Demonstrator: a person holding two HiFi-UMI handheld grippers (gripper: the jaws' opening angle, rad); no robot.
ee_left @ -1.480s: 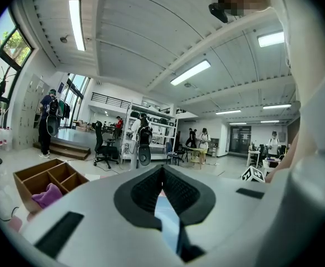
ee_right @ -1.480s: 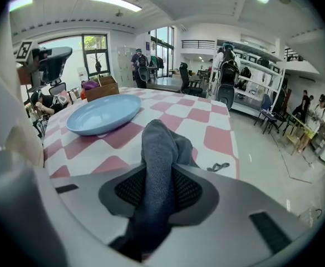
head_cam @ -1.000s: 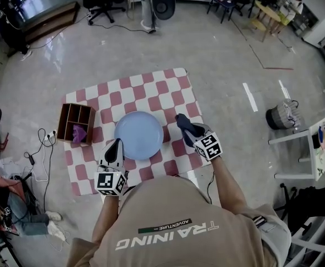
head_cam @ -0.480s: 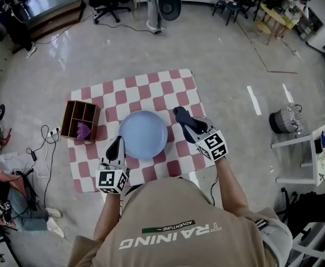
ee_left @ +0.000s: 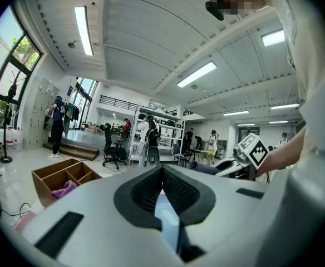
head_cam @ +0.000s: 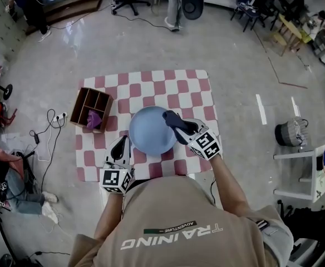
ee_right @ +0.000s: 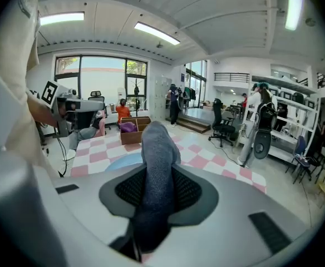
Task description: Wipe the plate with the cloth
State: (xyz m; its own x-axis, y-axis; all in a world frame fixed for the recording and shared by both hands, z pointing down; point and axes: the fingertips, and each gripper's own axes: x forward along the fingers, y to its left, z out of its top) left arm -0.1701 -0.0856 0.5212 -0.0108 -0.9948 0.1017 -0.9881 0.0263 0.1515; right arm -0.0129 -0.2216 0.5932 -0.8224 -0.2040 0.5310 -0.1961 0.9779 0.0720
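Grey polished floor (head_cam: 251,49), red-and-white checkered mat (head_cam: 173,85) spread flat, blue plate (head_cam: 148,132) at mat centre, wooden box (head_cam: 87,102) on mat edge toward ten o'clock.

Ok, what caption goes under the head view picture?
Right hand-held gripper holds a grey cloth over the blue plate; left hand-held gripper clamps its rim.

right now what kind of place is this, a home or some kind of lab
Most likely a large open lab or workshop, not a home. Shelving racks line one side, an office chair stands on the bare floor, and strip lights run along a high ceiling.
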